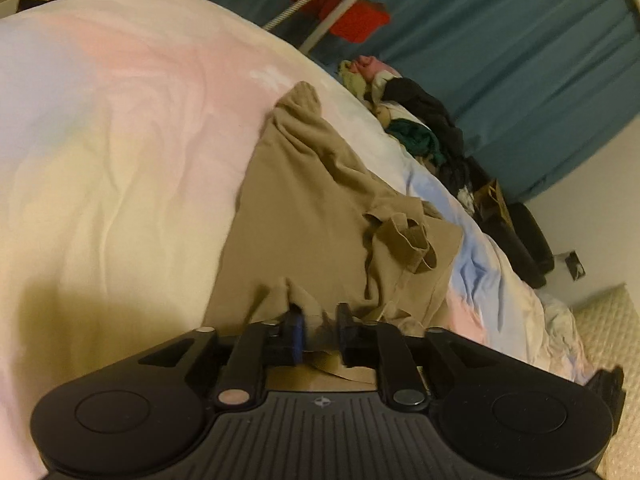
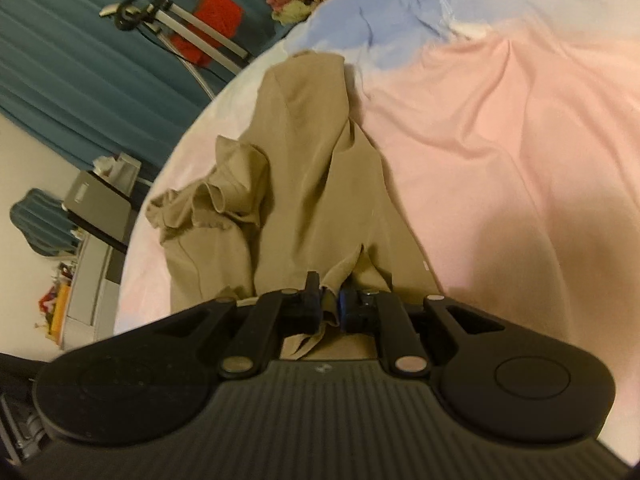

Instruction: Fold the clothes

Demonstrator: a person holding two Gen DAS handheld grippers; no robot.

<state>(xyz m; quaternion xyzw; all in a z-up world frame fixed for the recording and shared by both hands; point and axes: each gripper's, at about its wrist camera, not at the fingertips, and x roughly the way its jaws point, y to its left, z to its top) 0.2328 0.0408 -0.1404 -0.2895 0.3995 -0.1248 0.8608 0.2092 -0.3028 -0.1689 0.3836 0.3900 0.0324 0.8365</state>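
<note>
A tan shirt [image 1: 312, 208] lies crumpled on a pastel bed sheet [image 1: 120, 140]. My left gripper [image 1: 320, 322] holds a pinch of its near hem between its fingers, which stand a little apart around the cloth. In the right wrist view the same tan shirt [image 2: 304, 184] stretches away from me over the sheet [image 2: 500, 140]. My right gripper [image 2: 329, 300] is shut on a fold of the shirt's near edge. A bunched sleeve [image 2: 216, 200] lies to the left.
A pile of mixed clothes [image 1: 420, 128] sits at the bed's far edge. Teal curtains [image 1: 500, 40] hang behind, with a metal stand and red cloth [image 1: 352, 12]. Beige carpet [image 1: 608, 340] lies at the right. A grey shelf unit [image 2: 96, 208] stands beside the bed.
</note>
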